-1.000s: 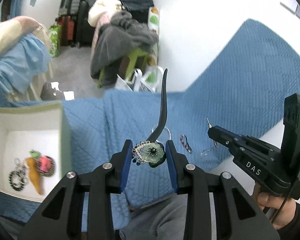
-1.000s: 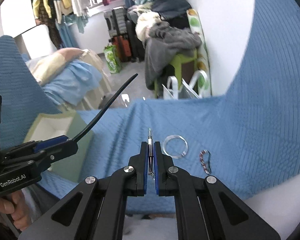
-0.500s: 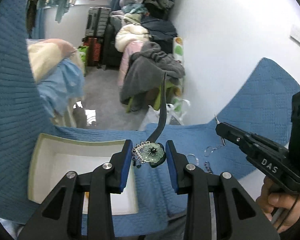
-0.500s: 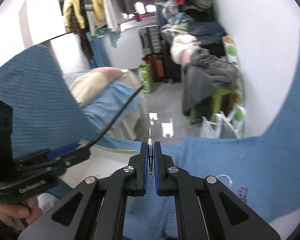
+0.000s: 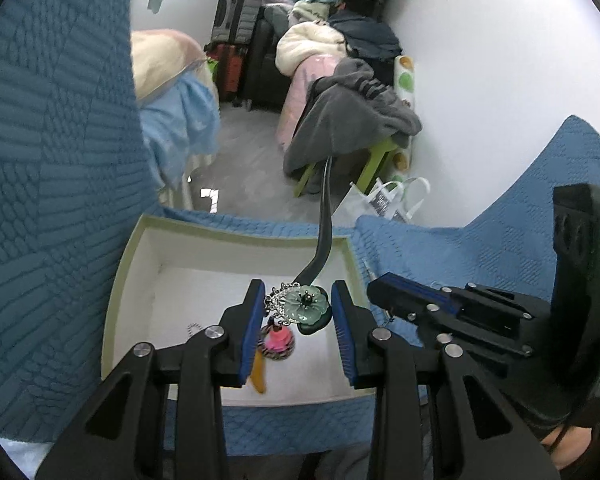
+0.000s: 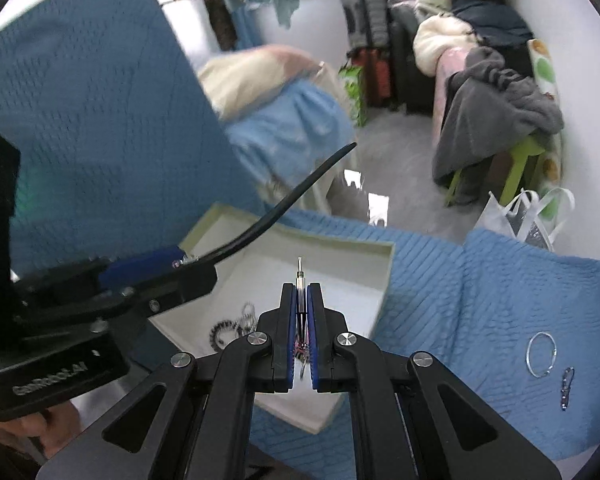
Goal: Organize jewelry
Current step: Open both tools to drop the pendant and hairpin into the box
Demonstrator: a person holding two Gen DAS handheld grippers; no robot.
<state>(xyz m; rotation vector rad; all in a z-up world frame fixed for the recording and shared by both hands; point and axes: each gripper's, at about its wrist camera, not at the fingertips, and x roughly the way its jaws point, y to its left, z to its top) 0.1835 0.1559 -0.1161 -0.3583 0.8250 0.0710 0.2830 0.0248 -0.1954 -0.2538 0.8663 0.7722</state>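
Observation:
My left gripper [image 5: 298,308] is shut on a black hair stick with a green flower [image 5: 306,304] and silver chains, its long black stem [image 5: 325,216] pointing away. It hangs over the open white box [image 5: 236,236], above a pink ornament [image 5: 278,342] and an orange piece [image 5: 258,372] inside. My right gripper [image 6: 300,300] is shut on a thin silver pin [image 6: 299,276], also over the box [image 6: 388,276], close to the right of the left gripper [image 6: 180,264]. A black-and-white beaded piece [image 6: 232,326] lies in the box.
The box sits on a blue quilt [image 5: 460,248]. A silver ring [image 6: 542,354] and a small beaded chain [image 6: 567,388] lie on the quilt to the right. Beyond the bed edge are a floor, a green stool with grey clothes [image 5: 352,128] and suitcases.
Both grippers have swung left from the open quilt to above the box, each keeping its piece. The ring and beaded chain have slid off to the right of the view.

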